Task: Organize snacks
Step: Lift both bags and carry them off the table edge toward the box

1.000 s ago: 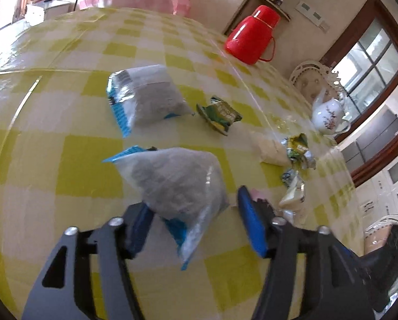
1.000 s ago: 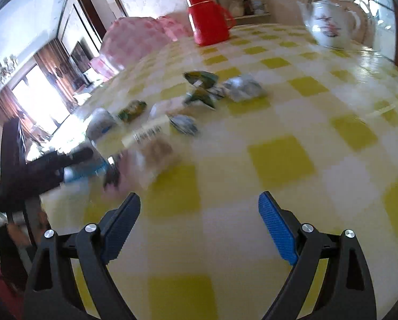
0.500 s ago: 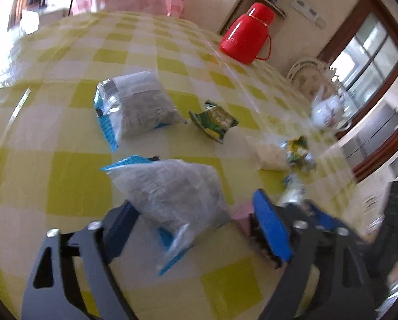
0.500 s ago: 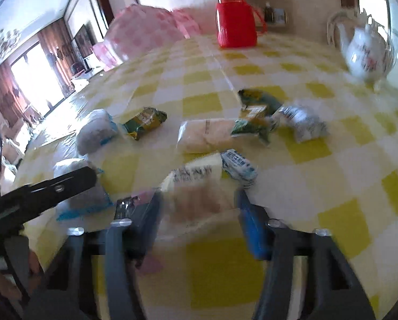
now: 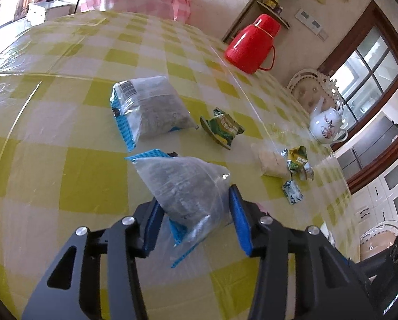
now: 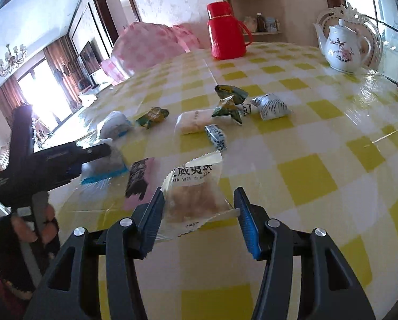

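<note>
Snack packets lie scattered on a yellow-checked table (image 5: 65, 138). My left gripper (image 5: 196, 220) is open, its blue pads on either side of a clear bag of dark seeds with blue trim (image 5: 182, 184). A second such bag (image 5: 148, 106) lies beyond it. My right gripper (image 6: 201, 218) is open around a clear packet of golden snacks with printed characters (image 6: 196, 194); the pads stand just beside it. A pink-and-black packet (image 6: 138, 178) lies to its left. The left gripper also shows in the right wrist view (image 6: 104, 150).
Small green packets (image 5: 223, 128), a pale packet (image 6: 193, 121) and small white-blue packets (image 6: 216, 136) lie mid-table. A red thermos (image 6: 227, 30) and a white teapot (image 6: 343, 48) stand at the far side. The table edge is near on the left.
My right gripper has swung left and forward to straddle the golden snack packet. My left gripper has closed in around the seed bag, still open.
</note>
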{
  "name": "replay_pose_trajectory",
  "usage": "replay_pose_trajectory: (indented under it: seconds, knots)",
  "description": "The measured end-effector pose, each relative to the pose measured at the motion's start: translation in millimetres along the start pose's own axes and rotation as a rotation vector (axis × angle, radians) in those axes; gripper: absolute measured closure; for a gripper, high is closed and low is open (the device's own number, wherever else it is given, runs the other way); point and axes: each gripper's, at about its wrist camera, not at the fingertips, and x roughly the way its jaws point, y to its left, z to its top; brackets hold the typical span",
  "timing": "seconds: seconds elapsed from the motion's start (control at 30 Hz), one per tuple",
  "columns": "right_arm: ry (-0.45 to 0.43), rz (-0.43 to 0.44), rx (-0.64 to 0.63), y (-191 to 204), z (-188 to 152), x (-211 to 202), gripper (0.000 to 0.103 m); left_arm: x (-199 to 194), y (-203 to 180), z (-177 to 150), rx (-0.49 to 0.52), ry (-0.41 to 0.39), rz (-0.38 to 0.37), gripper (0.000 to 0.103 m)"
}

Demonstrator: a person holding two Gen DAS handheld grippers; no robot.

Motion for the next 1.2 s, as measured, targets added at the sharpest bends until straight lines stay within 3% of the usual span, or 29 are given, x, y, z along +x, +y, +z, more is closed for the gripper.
replay_pose_trajectory:
  seconds: [0.2, 0.23, 0.3, 0.33, 0.37, 0.47, 0.57, 0.6, 0.63, 0.67, 0.77, 0.87, 1.2]
  knots:
    - [-0.024, 0.032, 0.001, 6.7, -4.6, -12.7, 0.050, 3.8, 1.1, -0.9, -0.025, 0.011, -0.023, 0.055]
    - [-0.024, 0.038, 0.006, 7.0, -4.6, -13.6, 0.050, 8.6, 0.1, 1.4, -0.034, 0.024, -0.028, 0.051]
    - [-0.025, 0.041, 0.015, 6.2, -5.0, -14.6, 0.050, 11.1, -1.8, 6.0, -0.040, 0.020, -0.039, 0.029]
    - [-0.023, 0.043, 0.023, 5.0, -5.3, -14.4, 0.050, 11.7, -4.2, 8.7, -0.056, 0.011, -0.030, 0.010]
    - [-0.020, 0.047, 0.029, 4.3, -5.4, -14.0, 0.050, 12.3, -5.3, 10.5, -0.070, 0.001, 0.004, 0.001]
    - [-0.019, 0.047, 0.039, 2.3, -4.7, -13.9, 0.050, 21.2, -13.0, 17.5, -0.077, -0.006, 0.109, 0.001]
    - [-0.026, 0.039, 0.046, -0.1, -3.4, -14.9, 0.050, 37.1, -35.0, 16.6, 0.060, 0.034, 0.250, 0.005]
    - [-0.027, 0.040, 0.049, -0.9, -3.3, -15.0, 0.050, 39.0, -39.0, 15.1, 0.094, 0.034, 0.286, 0.015]
    - [-0.028, 0.043, 0.052, -1.3, -3.1, -15.5, 0.050, 40.0, -45.8, 12.2, 0.152, 0.030, 0.348, 0.046]
    - [-0.030, 0.045, 0.051, -0.7, -3.5, -16.0, 0.050, 38.7, -46.2, 11.1, 0.156, 0.037, 0.330, 0.051]
    - [-0.039, 0.047, 0.042, 0.5, -3.7, -18.1, 0.050, 24.7, -34.7, 6.8, 0.096, 0.019, 0.269, 0.053]
    - [-0.042, 0.051, 0.047, -0.2, -3.6, -18.7, 0.050, 6.7, -36.7, -3.8, 0.129, -0.029, 0.304, 0.053]
    - [-0.039, 0.069, 0.035, 7.1, -8.2, -18.8, 0.050, -49.9, -51.1, -46.9, 0.078, -0.164, 0.234, 0.053]
